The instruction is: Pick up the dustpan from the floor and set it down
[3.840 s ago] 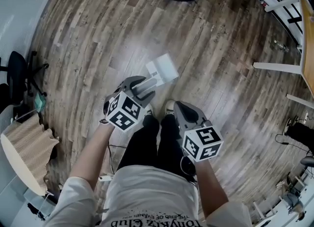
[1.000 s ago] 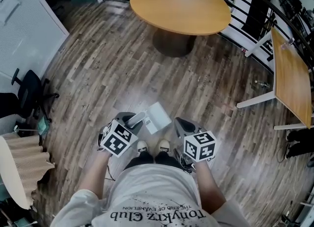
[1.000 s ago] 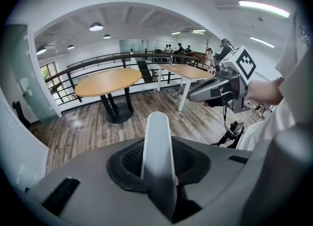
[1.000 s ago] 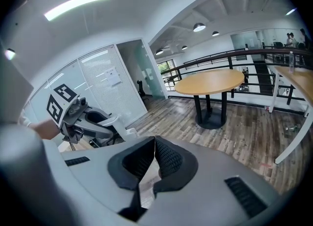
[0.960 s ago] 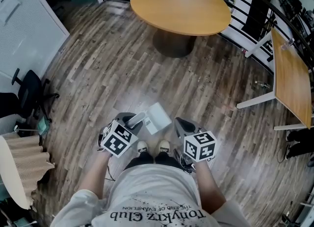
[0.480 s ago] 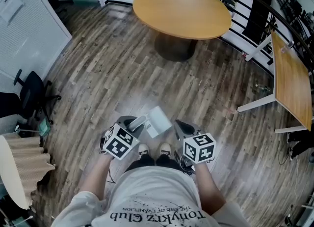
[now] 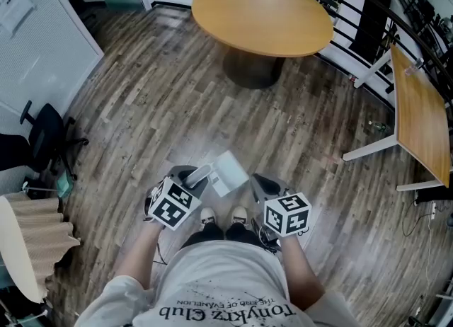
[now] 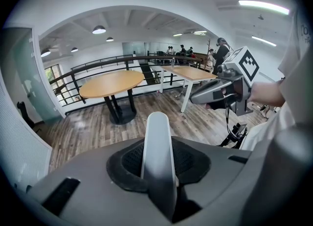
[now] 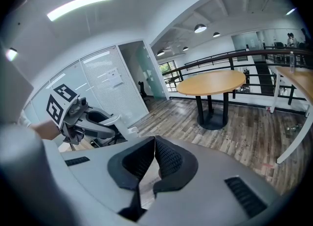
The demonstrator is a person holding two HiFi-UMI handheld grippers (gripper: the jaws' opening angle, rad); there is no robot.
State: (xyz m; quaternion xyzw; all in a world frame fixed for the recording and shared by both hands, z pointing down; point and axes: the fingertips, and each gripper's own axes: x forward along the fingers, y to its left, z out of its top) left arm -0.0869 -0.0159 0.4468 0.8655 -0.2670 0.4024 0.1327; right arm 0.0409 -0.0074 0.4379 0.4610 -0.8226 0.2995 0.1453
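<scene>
Left gripper (image 7: pixel 197 178): fingers are pinching the pale grey handle (image 8: pixel 157 142) of the white plastic dustpan (image 7: pixel 229 171). The dustpan is hanging clear of the brown wood-plank floor (image 7: pixel 141 106), its pan pointing toward 1 o'clock, beyond the person's shoes (image 7: pixel 207 215).
Right gripper (image 9: pixel 153 141): fingers are pressing together on nothing, at the dustpan's 4 o'clock.
Round wooden tabletop (image 7: pixel 262 14): standing at 12 o'clock.

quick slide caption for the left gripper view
Left hand-held gripper holding the dustpan by its handle, round table beyond
</scene>
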